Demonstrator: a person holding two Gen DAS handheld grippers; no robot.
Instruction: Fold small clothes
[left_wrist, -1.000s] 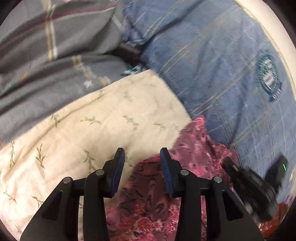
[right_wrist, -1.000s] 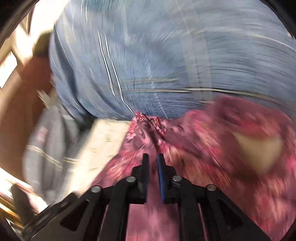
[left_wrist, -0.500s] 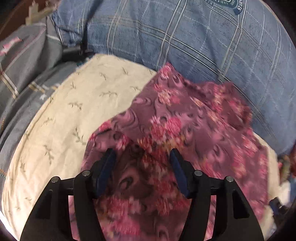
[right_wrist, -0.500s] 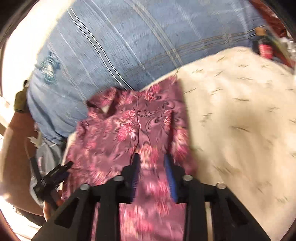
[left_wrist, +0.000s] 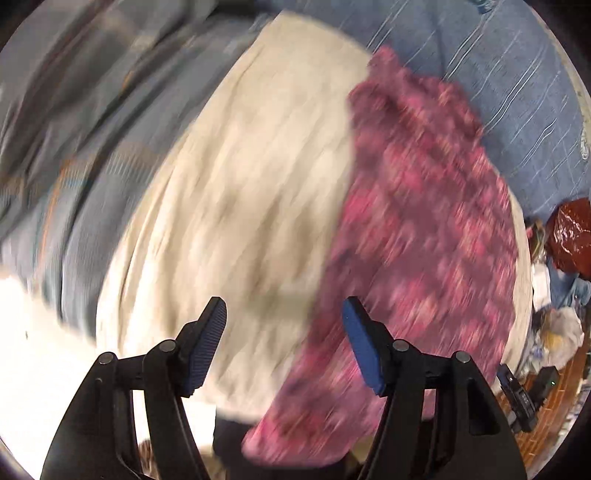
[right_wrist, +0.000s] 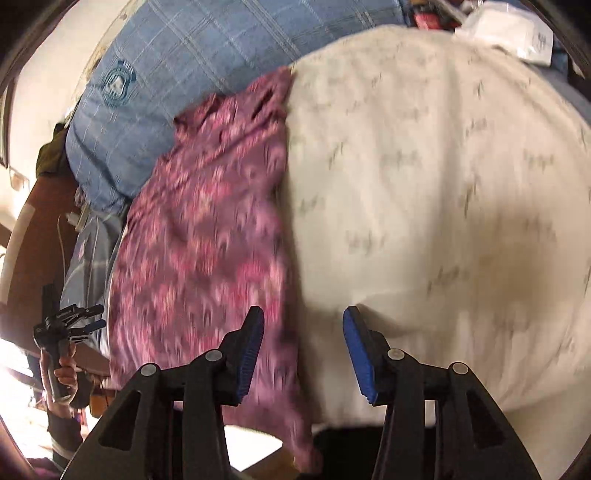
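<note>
A small pink-and-maroon floral garment (left_wrist: 417, 236) lies stretched out long on a cream leaf-print cloth (left_wrist: 251, 184); in the right wrist view the garment (right_wrist: 207, 229) lies on the left part of the cream cloth (right_wrist: 424, 177). My left gripper (left_wrist: 282, 332) is open and empty above the cloth, just left of the garment's near end. My right gripper (right_wrist: 304, 343) is open and empty, over the garment's right edge. The left gripper (right_wrist: 70, 325) also shows far left in the right wrist view, held in a hand. Both views are motion-blurred.
A blue checked pillow (right_wrist: 177, 62) lies at the garment's far end. A grey-blue checked blanket (left_wrist: 74, 122) lies left of the cream cloth. Clutter, a red bag (left_wrist: 569, 236) and black devices (left_wrist: 524, 398) sit on the floor at right.
Both grippers let go of the garment and opened wide. They drew back toward the near edge, and the garment now lies laid out flat on the cream cloth.
</note>
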